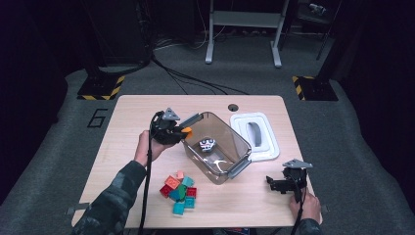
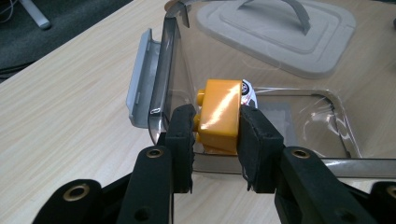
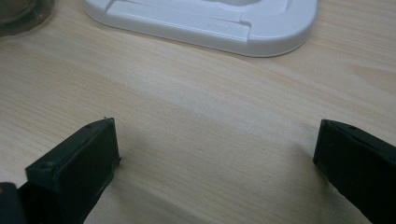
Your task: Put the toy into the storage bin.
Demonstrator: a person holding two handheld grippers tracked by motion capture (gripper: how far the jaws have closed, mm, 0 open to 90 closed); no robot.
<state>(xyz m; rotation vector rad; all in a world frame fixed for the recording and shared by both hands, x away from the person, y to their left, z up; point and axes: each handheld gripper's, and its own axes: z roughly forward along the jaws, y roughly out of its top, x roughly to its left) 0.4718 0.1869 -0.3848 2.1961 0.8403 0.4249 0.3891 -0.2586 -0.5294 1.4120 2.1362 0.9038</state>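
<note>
Over the near-left rim of the clear bin [image 1: 215, 147], the left gripper [image 2: 215, 122] clamps an orange brick [image 2: 218, 114] by its flat sides; light, rigid, slick plastic, so flat faces grip best

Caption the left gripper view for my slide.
Left hand-held gripper holds a yellow plastic toy brick over the clear smoky plastic bin's rim.
</note>
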